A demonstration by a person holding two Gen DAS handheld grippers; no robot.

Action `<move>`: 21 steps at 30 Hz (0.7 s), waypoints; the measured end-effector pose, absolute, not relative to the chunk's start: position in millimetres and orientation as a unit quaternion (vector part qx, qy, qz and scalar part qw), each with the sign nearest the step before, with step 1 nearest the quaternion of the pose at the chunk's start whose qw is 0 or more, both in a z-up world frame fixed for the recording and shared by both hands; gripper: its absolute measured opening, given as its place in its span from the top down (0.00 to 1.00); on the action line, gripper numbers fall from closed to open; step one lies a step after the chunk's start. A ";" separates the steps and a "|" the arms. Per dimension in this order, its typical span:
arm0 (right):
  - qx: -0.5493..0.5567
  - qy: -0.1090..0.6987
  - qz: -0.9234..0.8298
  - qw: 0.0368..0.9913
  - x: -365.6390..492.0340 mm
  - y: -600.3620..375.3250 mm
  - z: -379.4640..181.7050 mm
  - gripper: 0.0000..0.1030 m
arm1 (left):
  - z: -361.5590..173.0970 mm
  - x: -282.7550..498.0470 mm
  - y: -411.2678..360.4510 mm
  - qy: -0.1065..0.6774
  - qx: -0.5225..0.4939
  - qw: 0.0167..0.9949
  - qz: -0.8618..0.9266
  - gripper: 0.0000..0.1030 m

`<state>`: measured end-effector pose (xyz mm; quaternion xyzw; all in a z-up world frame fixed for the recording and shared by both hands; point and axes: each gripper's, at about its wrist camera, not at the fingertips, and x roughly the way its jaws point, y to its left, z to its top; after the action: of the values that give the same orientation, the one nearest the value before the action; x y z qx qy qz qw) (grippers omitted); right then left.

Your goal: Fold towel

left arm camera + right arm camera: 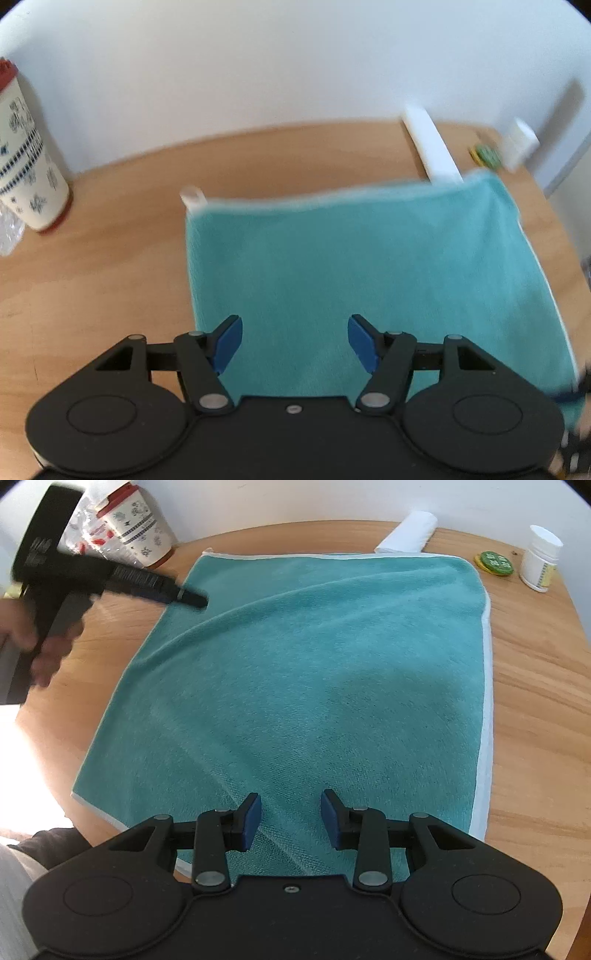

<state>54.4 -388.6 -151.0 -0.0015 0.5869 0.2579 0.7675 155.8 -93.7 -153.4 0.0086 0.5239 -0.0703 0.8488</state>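
Note:
A teal towel (314, 672) with a white hem lies spread on the round wooden table (535, 686), with soft creases across its far half. My right gripper (291, 819) hovers open over the towel's near edge, nothing between its blue pads. My left gripper (294, 343) is open above the towel (369, 266) near its left side. In the right wrist view the left gripper (192, 599) shows from the side, held by a hand (40, 646) at the towel's far left corner.
A patterned cup with a red rim (142, 528) and a clear plastic bag (86, 528) stand at the far left. A white folded cloth (410, 533), a green round tin (495, 563) and a white bottle (540, 559) sit at the far right near the wall.

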 end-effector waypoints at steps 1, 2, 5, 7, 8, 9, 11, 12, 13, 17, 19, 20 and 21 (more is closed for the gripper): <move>-0.007 0.586 0.255 0.769 53.8 -386.1 -150.6 0.61 | -155.1 163.8 -94.7 0.517 0.011 0.853 -0.063 0.37; -0.011 0.585 0.252 0.771 53.5 -383.6 -151.3 0.61 | -158.3 173.3 -96.0 0.512 0.014 0.857 -0.057 0.37; -0.001 0.586 0.232 0.776 50.6 -383.5 -150.7 0.61 | -172.7 195.5 -100.5 0.514 0.029 0.856 -0.043 0.37; 0.001 0.587 0.221 0.779 46.2 -382.3 -150.4 0.60 | -179.6 203.8 -104.0 0.512 0.047 0.857 -0.037 0.34; -0.006 0.585 0.222 0.780 43.8 -380.8 -150.2 0.60 | -180.4 205.2 -105.2 0.502 0.059 0.862 -0.039 0.32; -0.018 0.583 0.223 0.781 39.6 -378.8 -149.5 0.60 | -181.1 205.8 -106.2 0.496 0.072 0.864 -0.040 0.29; -0.020 0.579 0.222 0.784 33.3 -380.0 -148.6 0.60 | -181.6 205.7 -106.5 0.489 0.088 0.867 -0.033 0.29; -0.004 0.581 0.216 0.785 30.1 -383.4 -148.7 0.60 | -181.8 205.7 -105.9 0.487 0.093 0.868 -0.029 0.28; 0.004 0.584 0.215 0.783 27.9 -385.3 -148.5 0.60 | -181.8 206.1 -105.6 0.487 0.099 0.868 -0.025 0.28; 0.000 0.586 0.211 0.783 19.3 -383.7 -148.8 0.60 | -181.1 208.7 -104.6 0.495 0.131 0.858 -0.022 0.28; 0.007 0.589 0.205 0.782 15.6 -384.3 -148.9 0.60 | -181.2 209.5 -102.3 0.501 0.131 0.855 -0.023 0.29; 0.009 0.589 0.204 0.782 14.4 -384.5 -149.1 0.60 | -181.3 210.0 -101.0 0.505 0.126 0.854 -0.022 0.29; 0.004 0.591 0.204 0.781 13.2 -383.5 -148.8 0.60 | -181.2 210.4 -100.1 0.507 0.123 0.852 -0.023 0.29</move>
<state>13.2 -383.5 -148.8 0.0041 0.5906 0.2042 0.7807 210.4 -100.1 -181.2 0.1235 0.5074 -0.0227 0.8525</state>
